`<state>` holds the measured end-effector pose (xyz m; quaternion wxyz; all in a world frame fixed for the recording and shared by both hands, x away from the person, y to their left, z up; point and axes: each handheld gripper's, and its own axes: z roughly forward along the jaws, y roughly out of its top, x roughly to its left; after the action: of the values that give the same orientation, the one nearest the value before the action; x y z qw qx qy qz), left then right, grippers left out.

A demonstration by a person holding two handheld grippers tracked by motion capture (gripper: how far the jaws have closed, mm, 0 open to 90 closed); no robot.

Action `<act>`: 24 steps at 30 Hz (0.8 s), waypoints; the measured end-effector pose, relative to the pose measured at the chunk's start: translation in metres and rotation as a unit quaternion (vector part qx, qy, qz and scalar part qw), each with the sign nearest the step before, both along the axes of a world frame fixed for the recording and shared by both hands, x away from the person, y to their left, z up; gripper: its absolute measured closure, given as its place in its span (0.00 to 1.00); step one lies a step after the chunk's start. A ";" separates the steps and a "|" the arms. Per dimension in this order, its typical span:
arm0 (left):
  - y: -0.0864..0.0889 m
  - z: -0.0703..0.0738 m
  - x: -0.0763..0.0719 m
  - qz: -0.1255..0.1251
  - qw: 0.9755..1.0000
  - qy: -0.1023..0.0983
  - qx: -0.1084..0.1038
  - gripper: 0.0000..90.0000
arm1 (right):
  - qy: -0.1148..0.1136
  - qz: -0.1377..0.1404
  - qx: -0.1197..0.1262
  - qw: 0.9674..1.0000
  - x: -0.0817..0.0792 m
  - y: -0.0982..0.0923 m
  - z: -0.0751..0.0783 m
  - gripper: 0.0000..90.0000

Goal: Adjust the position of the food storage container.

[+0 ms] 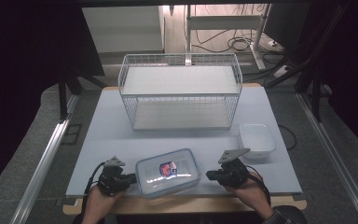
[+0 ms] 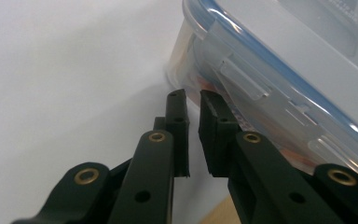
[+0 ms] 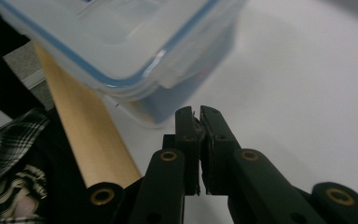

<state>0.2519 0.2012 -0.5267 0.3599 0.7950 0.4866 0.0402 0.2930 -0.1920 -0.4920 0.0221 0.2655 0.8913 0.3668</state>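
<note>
Left gripper (image 1: 131, 178) and right gripper (image 1: 210, 175) are both closed, empty, at the lidded plastic container's (image 1: 168, 171) 9 and 3 o'clock ends. Expect it rigid, slick, fairly light — press both ends evenly, under the lid's latch tabs (image 2: 242, 79).

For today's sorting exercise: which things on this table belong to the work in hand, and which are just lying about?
In the job:
- lidded box, between the two grippers
- left gripper, shut, at the box's left side
- right gripper, shut, at its right side

Lying about:
- wire rack, behind
- white dish, by the rack
</note>
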 end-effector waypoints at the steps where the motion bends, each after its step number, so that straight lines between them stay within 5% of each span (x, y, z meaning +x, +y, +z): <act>1: -0.002 0.000 0.002 -0.002 1.000 0.000 0.000 0.92 | 0.000 0.004 -0.003 1.000 -0.002 0.001 -0.001 0.95; 19: -0.050 0.005 0.068 -0.051 0.998 -0.022 0.041 0.95 | -0.013 -0.059 -0.030 0.998 0.008 -0.017 -0.003 0.97; 24: -0.048 0.005 0.073 -0.049 0.998 -0.029 0.031 0.91 | -0.017 -0.062 -0.032 0.997 0.009 -0.019 -0.002 0.97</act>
<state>0.3247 0.1531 -0.5212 0.3504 0.8271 0.4353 0.0606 0.3020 -0.2106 -0.4944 0.0688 0.3130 0.8839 0.3406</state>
